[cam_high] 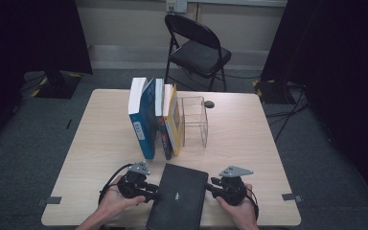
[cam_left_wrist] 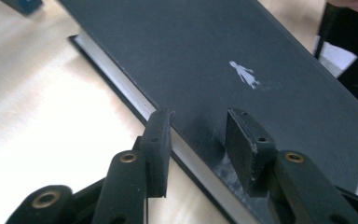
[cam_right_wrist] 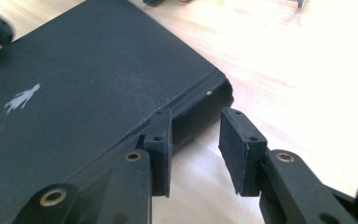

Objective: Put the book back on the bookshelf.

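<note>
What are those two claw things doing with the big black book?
A person holds a black two-jaw gripper in each hand, one at each long side of a large black hardcover book lying flat on the pale wooden table. The left gripper straddles the page edge, the right gripper sits at the spine. Whether either grips it is unclear. Behind, upright books lean beside a clear plastic holder.

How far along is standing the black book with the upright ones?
Done: three books stand upright beside the clear holder. In hand: left gripper and right gripper flank the flat black book. Left: probably lifting it and standing it in the row.
</note>
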